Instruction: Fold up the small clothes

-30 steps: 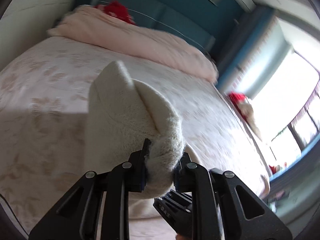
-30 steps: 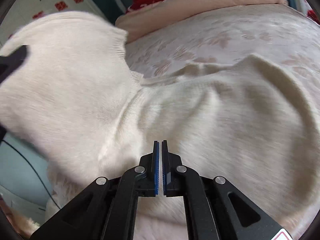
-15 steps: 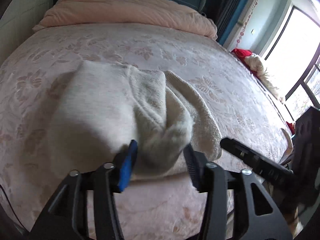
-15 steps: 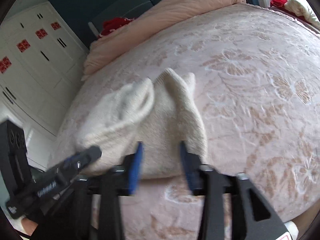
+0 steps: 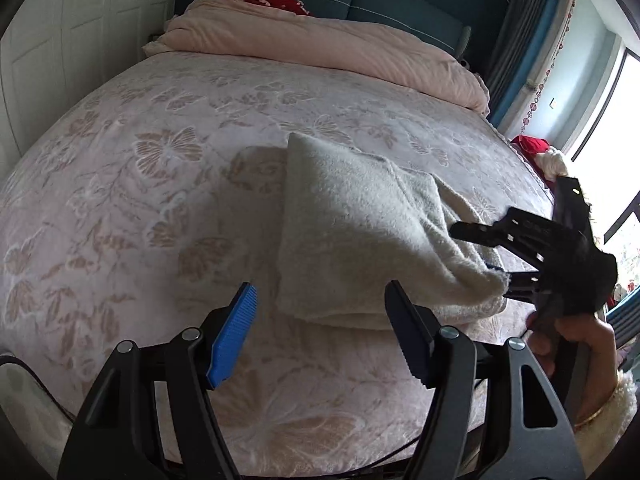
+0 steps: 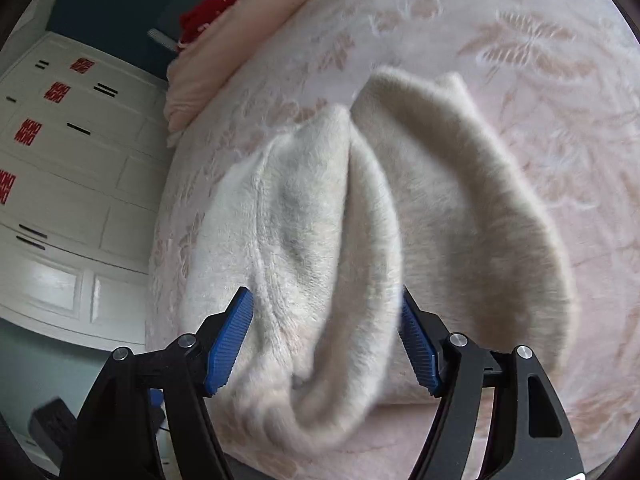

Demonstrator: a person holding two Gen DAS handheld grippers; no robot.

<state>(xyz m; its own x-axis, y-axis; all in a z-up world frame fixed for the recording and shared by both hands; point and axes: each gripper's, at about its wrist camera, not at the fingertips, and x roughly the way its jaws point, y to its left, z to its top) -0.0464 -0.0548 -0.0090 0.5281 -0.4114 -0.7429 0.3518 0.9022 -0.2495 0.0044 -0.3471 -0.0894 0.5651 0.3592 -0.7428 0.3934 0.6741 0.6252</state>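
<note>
A fluffy cream sweater [image 5: 360, 232] lies folded in a soft heap on the big bed [image 5: 160, 152] with the pink flower cover, close to the near edge, with a rolled pink blanket [image 5: 320, 48] far off at 12 o'clock by the blue headboard. The left gripper [image 5: 320, 320] is spreading its jaws wider, and only the near edge of the sweater shows between them, not pinched. The right gripper [image 6: 326, 340], held in a hand [image 5: 572, 344] at about 3 o'clock from the heap, is opening too, with a thick fold of sweater sitting between its blue pads [image 6: 230, 344] but no longer squeezed.
</note>
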